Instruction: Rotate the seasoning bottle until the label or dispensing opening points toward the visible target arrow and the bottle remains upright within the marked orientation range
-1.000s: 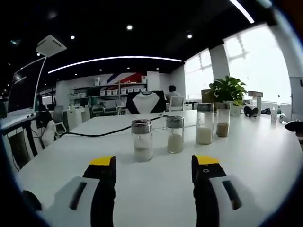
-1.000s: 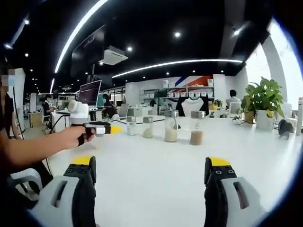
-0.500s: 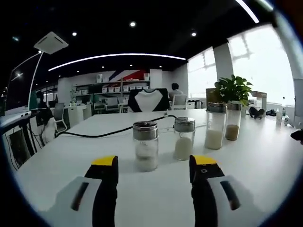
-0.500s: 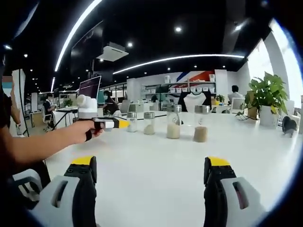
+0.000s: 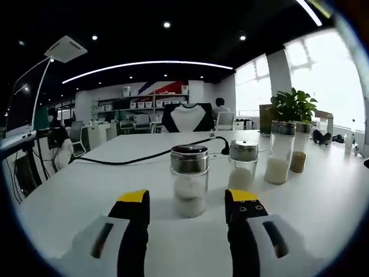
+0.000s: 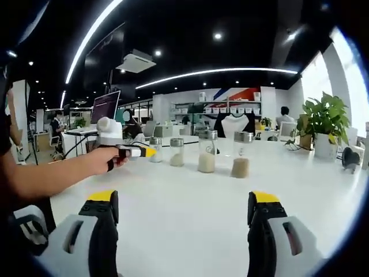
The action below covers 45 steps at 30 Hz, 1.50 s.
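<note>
The left gripper (image 5: pixel 187 202) stood spread wide before the short clear-glass, steel-capped seasoning bottle (image 5: pixel 189 180) — lined up to grasp; the right gripper (image 6: pixel 183 203) hung wide, empty.

A long white table (image 5: pixel 69 202) carries four clear glass seasoning bottles with metal caps, standing upright in a row. In the left gripper view, the nearest bottle (image 5: pixel 189 181) holds white grains; the second bottle (image 5: pixel 243 167) beside it also holds white contents. Further along stand a taller bottle (image 5: pixel 280 152) with white contents and a last bottle (image 5: pixel 298 154) with brown contents. A black cable (image 5: pixel 144 158) trails across the tabletop behind them. A potted plant (image 6: pixel 324 124) sits at the table's far side.
</note>
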Each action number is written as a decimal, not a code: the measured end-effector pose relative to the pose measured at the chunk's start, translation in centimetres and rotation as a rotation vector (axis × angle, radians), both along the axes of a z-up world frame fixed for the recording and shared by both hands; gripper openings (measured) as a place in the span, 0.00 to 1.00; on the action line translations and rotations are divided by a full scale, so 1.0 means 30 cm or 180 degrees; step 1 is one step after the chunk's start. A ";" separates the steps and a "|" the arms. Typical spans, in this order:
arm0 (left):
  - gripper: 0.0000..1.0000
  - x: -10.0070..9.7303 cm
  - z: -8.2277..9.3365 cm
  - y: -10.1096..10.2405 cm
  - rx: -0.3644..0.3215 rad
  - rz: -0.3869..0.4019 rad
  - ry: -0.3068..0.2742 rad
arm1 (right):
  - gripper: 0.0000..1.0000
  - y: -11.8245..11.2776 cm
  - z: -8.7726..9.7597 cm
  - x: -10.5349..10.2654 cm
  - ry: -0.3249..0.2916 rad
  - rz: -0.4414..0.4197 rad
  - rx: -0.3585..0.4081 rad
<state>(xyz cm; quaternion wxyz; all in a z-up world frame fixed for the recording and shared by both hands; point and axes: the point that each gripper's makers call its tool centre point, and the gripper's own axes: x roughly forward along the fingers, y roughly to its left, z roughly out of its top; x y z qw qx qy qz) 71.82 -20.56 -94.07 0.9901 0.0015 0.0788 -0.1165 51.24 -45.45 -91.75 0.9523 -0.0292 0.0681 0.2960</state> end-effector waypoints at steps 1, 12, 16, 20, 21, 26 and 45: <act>0.54 0.007 0.005 0.001 -0.0003 0.0002 -0.0014 | 0.94 0.001 -0.001 -0.001 0.0006 0.0005 -0.0001; 0.51 0.091 -0.003 -0.041 0.0265 -0.0156 -0.0039 | 0.91 0.019 -0.015 0.008 0.0053 0.0001 -0.0017; 0.52 0.129 -0.012 -0.040 0.0327 -0.0184 -0.0054 | 0.90 0.015 -0.023 0.009 0.0071 -0.0010 -0.0053; 0.51 0.125 -0.007 -0.044 0.0241 -0.0172 -0.0052 | 0.89 0.005 -0.030 0.011 0.0096 -0.0037 -0.0088; 0.51 0.126 -0.001 -0.050 0.0180 -0.0192 -0.0068 | 0.89 0.004 -0.031 0.011 0.0101 -0.0038 -0.0086; 0.48 0.126 -0.009 -0.059 0.0325 -0.0177 -0.0094 | 0.88 0.001 -0.032 0.019 0.0126 -0.0049 -0.0088; 0.42 0.142 -0.006 -0.075 0.0610 -0.0444 -0.0301 | 0.81 0.017 -0.029 0.033 0.0132 -0.0074 -0.0176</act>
